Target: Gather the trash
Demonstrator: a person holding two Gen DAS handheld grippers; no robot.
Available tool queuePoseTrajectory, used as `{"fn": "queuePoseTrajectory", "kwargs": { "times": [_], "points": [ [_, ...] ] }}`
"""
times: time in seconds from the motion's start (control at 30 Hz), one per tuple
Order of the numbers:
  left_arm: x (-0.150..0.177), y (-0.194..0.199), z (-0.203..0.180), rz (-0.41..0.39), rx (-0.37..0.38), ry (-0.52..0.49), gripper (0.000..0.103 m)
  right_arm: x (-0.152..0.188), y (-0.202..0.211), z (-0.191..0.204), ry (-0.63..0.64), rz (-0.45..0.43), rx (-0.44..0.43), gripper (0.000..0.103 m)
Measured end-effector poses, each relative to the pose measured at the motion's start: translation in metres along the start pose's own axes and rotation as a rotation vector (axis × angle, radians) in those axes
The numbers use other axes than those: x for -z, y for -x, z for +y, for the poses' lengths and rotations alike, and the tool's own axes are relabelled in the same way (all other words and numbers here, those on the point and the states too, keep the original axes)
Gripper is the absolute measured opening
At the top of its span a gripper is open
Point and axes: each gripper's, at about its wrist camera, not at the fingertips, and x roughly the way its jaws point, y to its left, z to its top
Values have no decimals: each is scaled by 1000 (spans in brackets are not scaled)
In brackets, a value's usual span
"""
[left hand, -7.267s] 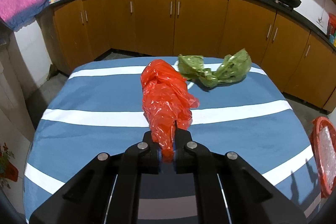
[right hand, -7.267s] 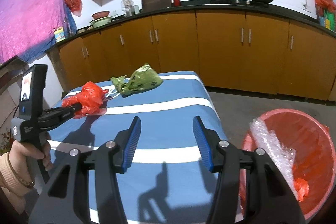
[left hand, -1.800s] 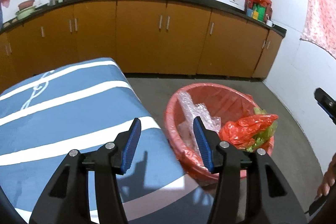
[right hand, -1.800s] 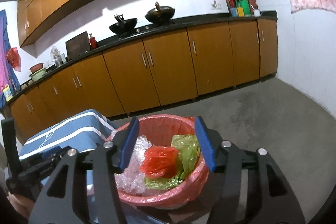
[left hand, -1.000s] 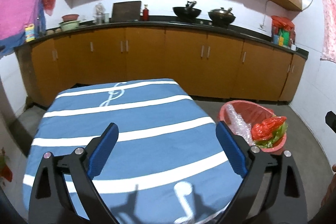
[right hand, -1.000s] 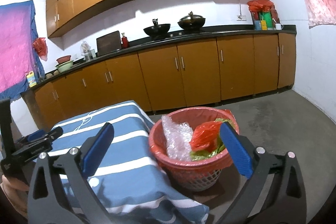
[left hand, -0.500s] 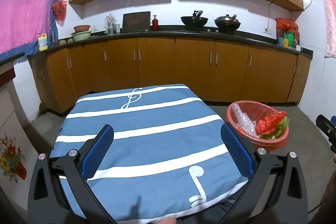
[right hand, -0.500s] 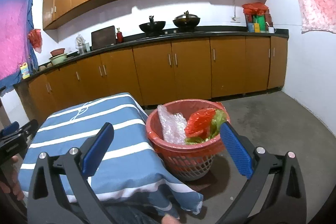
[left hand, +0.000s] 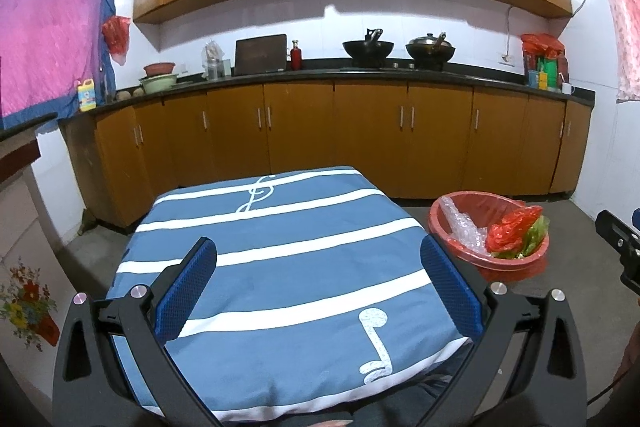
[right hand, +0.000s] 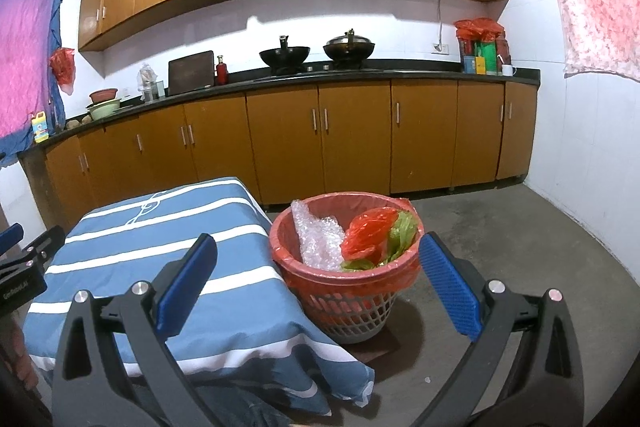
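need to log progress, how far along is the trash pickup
Done: the red bag and the green bag lie in the red basket beside the bubble wrap, and the striped tablecloth shows no trash on it. In hand: nothing; the left gripper and right gripper are both wide open and empty. Left: no more trash in view, so it looks finished.

Left gripper (left hand: 319,285), right gripper (right hand: 318,279): jaws wide, empty.

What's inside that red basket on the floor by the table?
In the red basket: a red plastic bag, a green bag beside it, and clear bubble wrap. Anything beneath them is covered.
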Motion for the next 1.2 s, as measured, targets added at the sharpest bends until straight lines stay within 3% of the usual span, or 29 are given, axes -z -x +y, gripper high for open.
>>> {"fn": "queuePoseTrajectory", "kwargs": {
  "times": [1.2],
  "points": [
    [-3, 6, -4, -20, -4, -7, 101, -3, 9, 5, 23, -29, 32, 99]
  ]
}}
